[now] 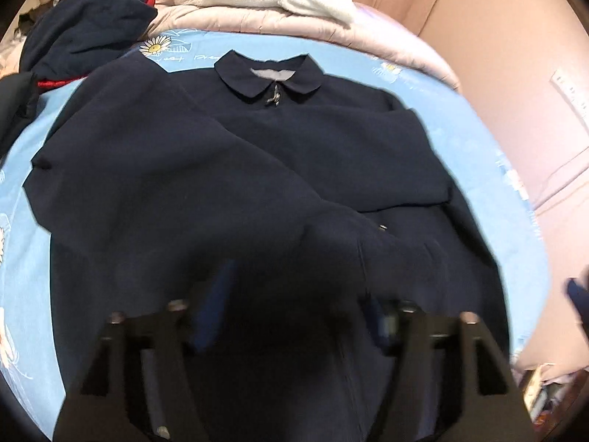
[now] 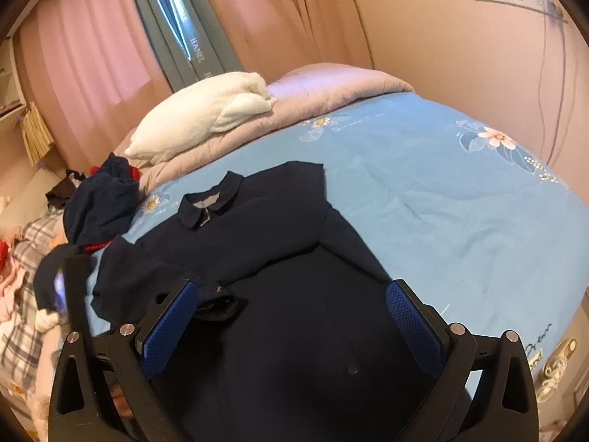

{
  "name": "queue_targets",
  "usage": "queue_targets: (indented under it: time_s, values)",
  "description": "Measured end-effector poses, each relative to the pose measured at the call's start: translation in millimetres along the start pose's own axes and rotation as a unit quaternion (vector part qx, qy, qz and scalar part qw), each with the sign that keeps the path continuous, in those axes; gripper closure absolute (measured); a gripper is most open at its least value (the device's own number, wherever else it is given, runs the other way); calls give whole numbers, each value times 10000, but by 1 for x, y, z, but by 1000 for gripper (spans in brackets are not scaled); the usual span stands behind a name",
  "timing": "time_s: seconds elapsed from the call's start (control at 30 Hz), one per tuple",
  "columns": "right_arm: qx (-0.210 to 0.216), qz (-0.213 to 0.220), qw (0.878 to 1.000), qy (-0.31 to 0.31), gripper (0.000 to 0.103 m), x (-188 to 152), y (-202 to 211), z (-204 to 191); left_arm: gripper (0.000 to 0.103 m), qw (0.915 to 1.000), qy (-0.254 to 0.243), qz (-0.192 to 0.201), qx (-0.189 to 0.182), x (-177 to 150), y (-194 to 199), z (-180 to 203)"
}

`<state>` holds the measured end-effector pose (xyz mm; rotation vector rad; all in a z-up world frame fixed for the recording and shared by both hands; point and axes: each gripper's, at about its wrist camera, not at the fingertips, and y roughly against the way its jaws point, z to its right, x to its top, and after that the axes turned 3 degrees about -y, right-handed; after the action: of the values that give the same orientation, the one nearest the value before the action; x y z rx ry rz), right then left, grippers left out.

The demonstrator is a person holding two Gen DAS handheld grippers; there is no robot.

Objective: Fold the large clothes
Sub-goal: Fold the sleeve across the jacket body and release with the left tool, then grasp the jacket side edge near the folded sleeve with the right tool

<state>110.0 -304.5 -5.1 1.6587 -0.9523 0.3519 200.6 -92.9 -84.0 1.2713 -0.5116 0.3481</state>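
While the navy jacket (image 2: 279, 228) lies flat on the bed (image 2: 441, 191), both the left tongs (image 1: 294, 305) and right tongs (image 2: 291, 328) hover over its lower half, spread apart and gripping nothing.

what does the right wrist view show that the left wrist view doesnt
Only the right wrist view shows the curtains, the window strip, the pink flower print and the open right gripper with clear blue pads.

Only the left wrist view shows the open left gripper, blurred, low over the jacket's hem.

Both show the dark jacket spread on the blue bedsheet, sleeves folded in, plus the white towel, the pink quilt and the pile of dark clothes.
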Motion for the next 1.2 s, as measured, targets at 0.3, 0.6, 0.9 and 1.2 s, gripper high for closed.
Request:
queue_targets:
  time_s: [0.3,0.6,0.9,1.2]
  values:
    - [123,-321,9993,170,2,-10,-18,-15,10,9971,417,630,-79,-11,78,-38]
    - [189,-843,9957,338,2,-31,-52,-39,10,9816,1322,922,1025,-36,113,-111]
    - [372,-1389,9885,467,3,-64,-90,-70,10,9628,1673,1037,1851,-68,145,-160]
    - [343,-1948,9795,374,33,-89,-133,-81,10,9532,1971,1076,2025,-87,160,-186]
